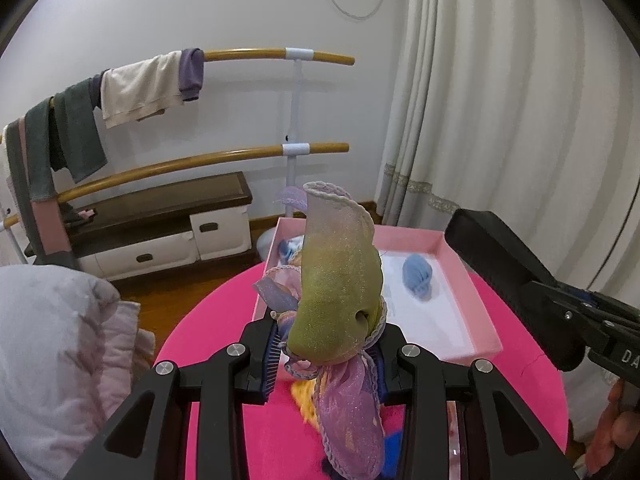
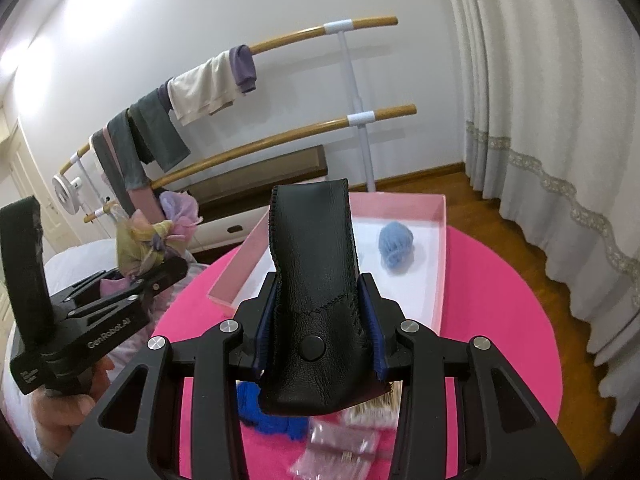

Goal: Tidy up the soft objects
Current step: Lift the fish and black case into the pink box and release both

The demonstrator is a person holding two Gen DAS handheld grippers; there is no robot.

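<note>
My left gripper (image 1: 326, 344) is shut on a shimmery green and purple ruffled fabric piece (image 1: 340, 292), held up above the pink round table (image 1: 224, 312). It also shows in the right wrist view (image 2: 140, 246). My right gripper (image 2: 318, 332) is shut on a black leather pouch (image 2: 316, 280) with a snap button, held upright; it shows at the right of the left wrist view (image 1: 512, 276). A pink shallow box (image 2: 442, 264) lies ahead with a light blue yarn ball (image 2: 396, 246) inside, also in the left wrist view (image 1: 418, 276).
A blue knitted item (image 2: 256, 412) and clear plastic packets (image 2: 340, 448) lie on the table under the right gripper. A pale quilted bundle (image 1: 52, 352) sits left. Wooden bars with hanging clothes (image 1: 140, 84), a low cabinet (image 1: 160, 232) and curtains (image 1: 500, 120) stand behind.
</note>
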